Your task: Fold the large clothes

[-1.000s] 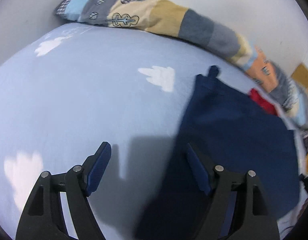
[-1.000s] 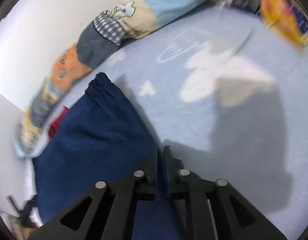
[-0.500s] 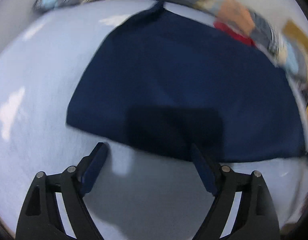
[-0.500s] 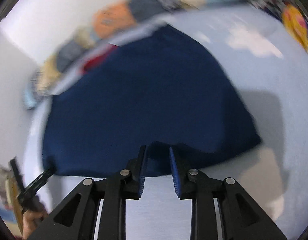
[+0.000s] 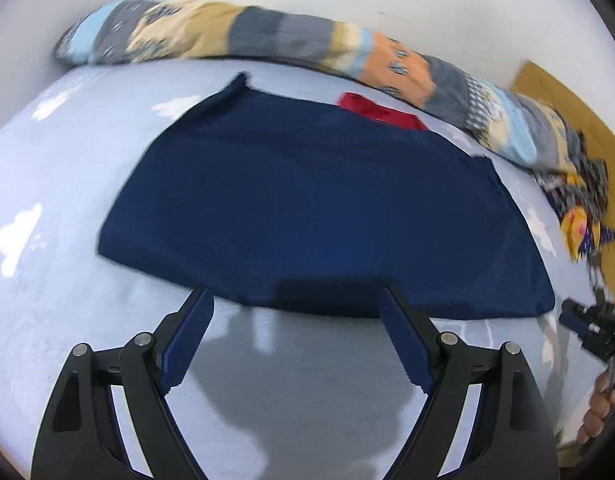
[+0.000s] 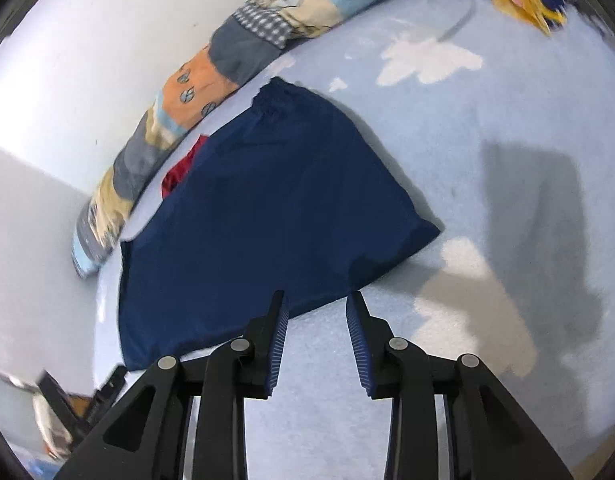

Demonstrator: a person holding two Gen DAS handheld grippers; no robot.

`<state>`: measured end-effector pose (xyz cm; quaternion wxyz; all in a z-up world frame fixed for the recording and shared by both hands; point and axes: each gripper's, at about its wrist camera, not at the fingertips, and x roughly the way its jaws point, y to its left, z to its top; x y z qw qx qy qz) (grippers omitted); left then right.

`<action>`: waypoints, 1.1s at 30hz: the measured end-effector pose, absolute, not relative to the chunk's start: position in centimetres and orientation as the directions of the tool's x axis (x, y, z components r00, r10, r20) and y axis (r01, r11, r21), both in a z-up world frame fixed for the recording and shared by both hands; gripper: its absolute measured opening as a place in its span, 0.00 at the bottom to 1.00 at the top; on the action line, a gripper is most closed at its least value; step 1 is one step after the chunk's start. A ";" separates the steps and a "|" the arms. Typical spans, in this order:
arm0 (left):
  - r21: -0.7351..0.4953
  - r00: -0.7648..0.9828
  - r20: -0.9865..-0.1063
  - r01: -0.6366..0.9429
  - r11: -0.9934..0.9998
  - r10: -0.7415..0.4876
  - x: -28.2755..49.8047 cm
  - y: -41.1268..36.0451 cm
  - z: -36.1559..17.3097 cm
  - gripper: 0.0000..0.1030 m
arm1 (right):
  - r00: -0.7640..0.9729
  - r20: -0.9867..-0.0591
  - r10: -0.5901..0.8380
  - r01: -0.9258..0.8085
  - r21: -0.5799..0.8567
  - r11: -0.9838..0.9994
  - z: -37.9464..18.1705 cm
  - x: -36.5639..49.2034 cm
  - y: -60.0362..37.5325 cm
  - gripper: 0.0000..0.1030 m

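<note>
**Left wrist view: both claws free beside the folded garment**

The dark navy folded cloth garment (image 5: 319,208) lies flat on the pale blue cloud-print bedsheet (image 5: 67,184), likely set down. Just short of the garment's near edge, the left gripper (image 5: 295,312) gapes wide, empty; the right gripper (image 6: 315,316) is parted, gripping nothing.

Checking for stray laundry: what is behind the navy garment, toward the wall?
A red cloth pokes out from behind the navy garment; its remainder is covered. Beyond it a patchwork bolster runs along the wall.
</note>
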<state>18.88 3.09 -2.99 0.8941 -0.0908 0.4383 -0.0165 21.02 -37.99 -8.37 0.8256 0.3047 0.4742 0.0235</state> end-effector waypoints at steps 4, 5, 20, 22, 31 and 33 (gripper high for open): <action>-0.128 0.632 -0.768 0.005 0.992 -0.102 20.0 0.0 -3.2 0.83 | 0.545 -0.772 0.327 0.192 0.495 0.847 -7.7 21.0 -35.9 0.35; -0.122 0.646 -0.757 0.007 0.992 -0.098 20.2 -0.7 -3.2 0.83 | 0.539 -0.776 0.328 0.180 0.486 0.855 -7.7 21.2 -35.4 0.36; -0.020 0.720 -0.693 -0.061 0.998 0.031 22.9 -3.7 -4.7 0.81 | 0.503 -0.791 0.347 0.155 0.478 0.865 -8.0 21.8 -35.3 0.36; -0.015 0.744 -0.668 -0.055 0.998 0.031 22.7 -3.8 -4.1 0.83 | 0.511 -0.788 0.342 0.166 0.481 0.861 -8.0 21.6 -35.6 0.41; -0.039 0.600 -0.800 -0.037 0.999 -0.009 23.4 -3.1 -6.3 0.86 | 0.518 -0.790 0.328 0.271 0.515 0.813 -8.9 20.7 -39.3 0.43; -0.072 0.620 -0.784 -0.046 0.996 -0.028 22.6 -2.6 -4.5 0.87 | 0.519 -0.795 0.313 0.292 0.509 0.809 -9.0 20.7 -40.1 0.43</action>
